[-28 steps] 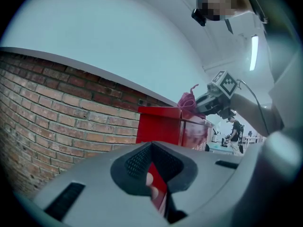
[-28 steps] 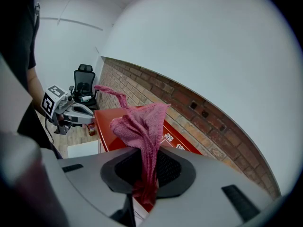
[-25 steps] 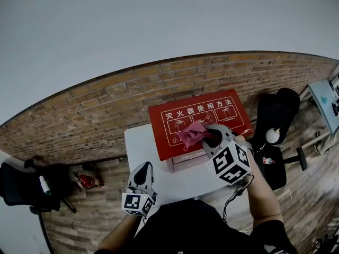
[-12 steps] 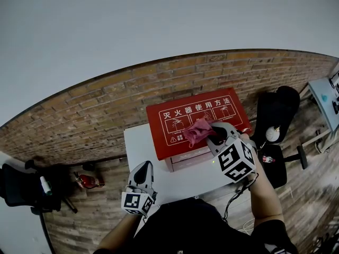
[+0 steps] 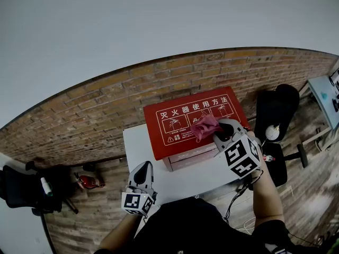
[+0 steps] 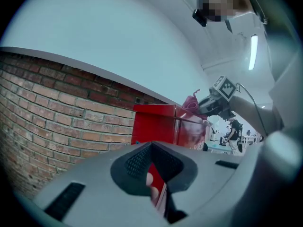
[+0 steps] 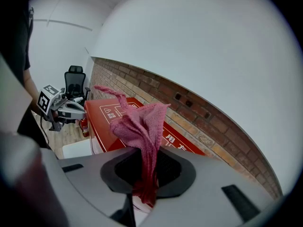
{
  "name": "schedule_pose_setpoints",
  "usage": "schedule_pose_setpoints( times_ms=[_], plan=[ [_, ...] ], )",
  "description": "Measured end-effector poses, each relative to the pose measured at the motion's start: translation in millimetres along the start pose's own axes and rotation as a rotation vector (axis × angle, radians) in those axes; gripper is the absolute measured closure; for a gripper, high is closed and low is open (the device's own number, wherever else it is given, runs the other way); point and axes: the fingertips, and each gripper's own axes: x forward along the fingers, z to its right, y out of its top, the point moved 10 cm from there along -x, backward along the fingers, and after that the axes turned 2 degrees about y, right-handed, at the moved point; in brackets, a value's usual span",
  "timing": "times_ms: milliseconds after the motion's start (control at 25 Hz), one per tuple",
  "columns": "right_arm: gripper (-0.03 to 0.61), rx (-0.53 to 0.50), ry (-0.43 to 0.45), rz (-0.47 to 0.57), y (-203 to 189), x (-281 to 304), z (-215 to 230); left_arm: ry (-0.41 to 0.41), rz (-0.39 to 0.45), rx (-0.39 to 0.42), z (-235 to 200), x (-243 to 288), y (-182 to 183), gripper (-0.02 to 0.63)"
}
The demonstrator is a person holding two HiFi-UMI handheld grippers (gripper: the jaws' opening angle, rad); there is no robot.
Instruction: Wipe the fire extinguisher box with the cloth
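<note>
The red fire extinguisher box (image 5: 183, 121) with white print lies on a white table (image 5: 142, 148) against a brick wall. My right gripper (image 5: 216, 132) is shut on a pink cloth (image 5: 204, 126), which rests on the box's top right of centre. In the right gripper view the cloth (image 7: 139, 126) bunches up out of the jaws above the box lid (image 7: 108, 111). My left gripper (image 5: 142, 174) hovers over the table's near left edge, shut and holding nothing. The left gripper view shows the box's side (image 6: 161, 126) ahead.
A black office chair (image 5: 278, 112) stands right of the table. A small red fire extinguisher (image 5: 86, 181) lies on the wood floor at left, near another dark chair (image 5: 24, 189). A pale desk corner (image 5: 324, 97) shows at far right.
My right gripper has slid the cloth rightward along the box's top. The left gripper has stayed where it was.
</note>
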Motion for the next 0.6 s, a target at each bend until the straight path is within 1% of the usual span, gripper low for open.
schedule_pose_setpoints(
  times_ms=[600],
  plan=[
    [0.509, 0.072, -0.069, -0.017, -33, -15, 30, -0.004, 0.0, -0.008, 16, 7, -3, 0.58]
  ],
)
